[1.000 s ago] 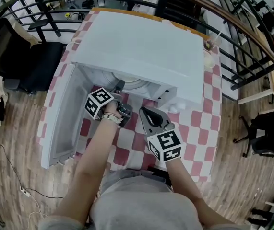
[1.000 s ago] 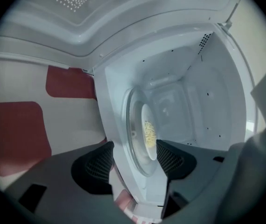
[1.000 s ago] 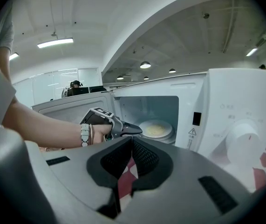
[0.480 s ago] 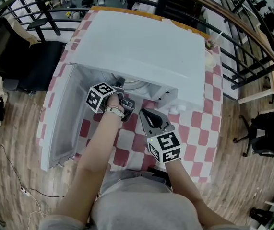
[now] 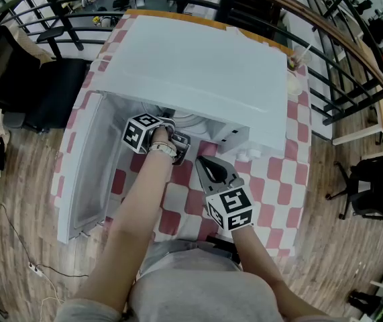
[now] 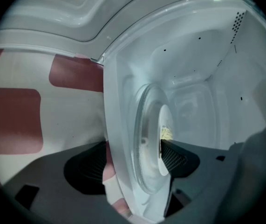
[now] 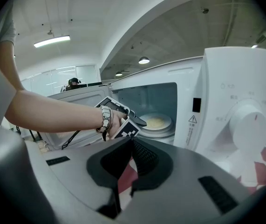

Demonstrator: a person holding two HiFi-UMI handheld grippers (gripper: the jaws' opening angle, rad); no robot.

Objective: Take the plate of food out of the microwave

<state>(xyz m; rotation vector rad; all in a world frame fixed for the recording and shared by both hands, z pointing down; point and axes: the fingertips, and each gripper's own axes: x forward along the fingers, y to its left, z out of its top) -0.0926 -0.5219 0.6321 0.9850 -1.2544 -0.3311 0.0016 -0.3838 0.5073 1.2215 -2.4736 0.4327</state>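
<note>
The white microwave (image 5: 198, 66) stands on the checked table with its door (image 5: 87, 166) swung open to the left. Inside, a white plate (image 7: 156, 122) of yellowish food (image 6: 166, 133) rests on the glass turntable (image 6: 144, 148). My left gripper (image 5: 169, 123) reaches into the opening, rolled on its side. Its jaws have just been opening and stand wide; the microwave's front sill and the plate's near edge lie between them, and no pad presses on anything. One of its fingers (image 6: 177, 157) lies over the plate. My right gripper (image 7: 132, 141) hangs back in front of the microwave, shut and empty.
The control panel with its knob (image 7: 248, 120) is right of the cavity. A drink cup with a straw (image 5: 293, 62) stands at the table's far right corner. The red-and-white checked cloth (image 5: 271, 186) runs to the table edges. A black chair (image 5: 57, 92) and a railing lie beyond.
My left gripper has moved a little deeper into the microwave opening and rolled at the wrist. The right gripper has stayed where it was.
</note>
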